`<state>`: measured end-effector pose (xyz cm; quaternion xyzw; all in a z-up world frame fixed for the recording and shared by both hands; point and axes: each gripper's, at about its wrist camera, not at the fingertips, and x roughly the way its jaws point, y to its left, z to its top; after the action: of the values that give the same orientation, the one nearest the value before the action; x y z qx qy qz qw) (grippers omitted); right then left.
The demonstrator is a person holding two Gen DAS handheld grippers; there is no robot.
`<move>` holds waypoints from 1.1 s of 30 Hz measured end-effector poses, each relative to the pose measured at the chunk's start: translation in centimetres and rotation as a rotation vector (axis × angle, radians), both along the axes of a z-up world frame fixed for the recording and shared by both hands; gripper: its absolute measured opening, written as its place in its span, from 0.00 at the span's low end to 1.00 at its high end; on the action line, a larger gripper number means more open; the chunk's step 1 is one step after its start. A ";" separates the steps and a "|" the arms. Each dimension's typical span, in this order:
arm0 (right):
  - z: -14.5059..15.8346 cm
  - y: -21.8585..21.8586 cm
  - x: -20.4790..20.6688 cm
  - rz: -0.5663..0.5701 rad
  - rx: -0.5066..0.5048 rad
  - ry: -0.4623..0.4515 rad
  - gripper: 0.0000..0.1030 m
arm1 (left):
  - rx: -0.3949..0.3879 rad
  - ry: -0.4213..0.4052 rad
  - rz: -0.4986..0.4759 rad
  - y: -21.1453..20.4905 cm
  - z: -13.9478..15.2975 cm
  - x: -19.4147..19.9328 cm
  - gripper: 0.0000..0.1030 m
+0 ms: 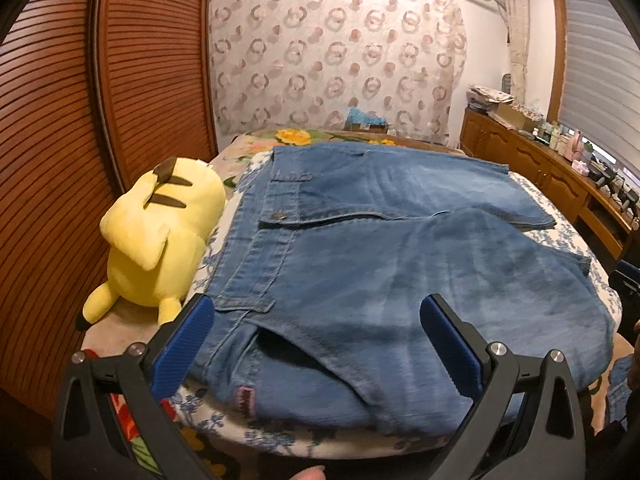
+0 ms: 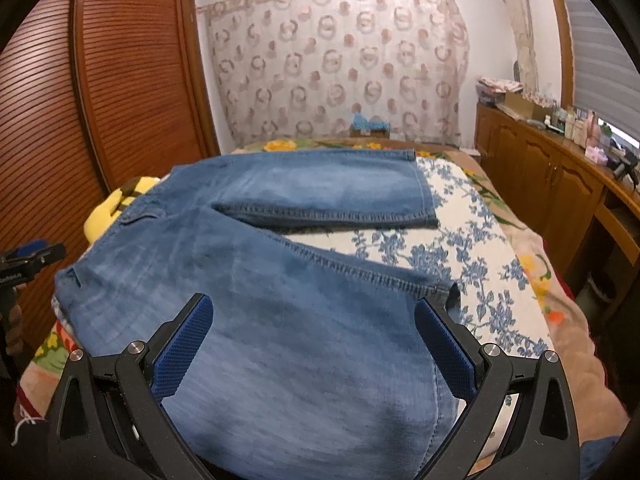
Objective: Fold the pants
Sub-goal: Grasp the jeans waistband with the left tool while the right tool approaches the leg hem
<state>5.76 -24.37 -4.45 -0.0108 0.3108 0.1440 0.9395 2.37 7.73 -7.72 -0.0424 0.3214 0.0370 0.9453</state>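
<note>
Blue denim pants point(image 1: 380, 248) lie spread flat on the bed, waistband at the left, both legs running right. In the right wrist view the two legs point(image 2: 280, 280) fork apart, the far one ending in a hem point(image 2: 424, 192). My left gripper point(image 1: 316, 312) hovers open over the near waistband and pocket corner, with nothing between its blue pads. My right gripper point(image 2: 314, 312) stands open above the near leg, close to its hem end point(image 2: 444, 288). The left gripper's body shows at the left edge of the right wrist view.
A yellow plush toy point(image 1: 160, 240) lies against the waistband on the bed's left side. A floral bedcover point(image 2: 460, 248) lies under the pants. A slatted wooden wardrobe point(image 1: 80, 120) stands left, a wooden cabinet point(image 2: 552, 168) with clutter on the right, a patterned curtain point(image 1: 336, 52) behind.
</note>
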 end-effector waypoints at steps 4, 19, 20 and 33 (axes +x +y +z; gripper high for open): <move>-1.0 -0.1 0.4 -0.002 -0.013 0.025 1.00 | -0.007 0.014 0.016 1.5 -0.9 -0.2 1.00; -3.1 -0.6 1.2 -0.013 -0.054 0.085 1.00 | -0.078 0.066 0.078 6.9 -4.1 -2.5 0.89; -3.2 -0.8 1.2 -0.015 -0.056 0.088 1.00 | -0.085 0.068 0.078 7.2 -4.3 -2.6 0.83; -4.4 -3.6 0.0 -0.048 -0.061 0.126 1.00 | -0.155 0.097 0.077 7.7 -6.4 -2.3 0.64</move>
<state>5.80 -27.93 -8.84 -0.0227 0.3738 0.1124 0.9204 0.09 15.43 -14.13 -0.1258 0.3667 0.0504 0.9204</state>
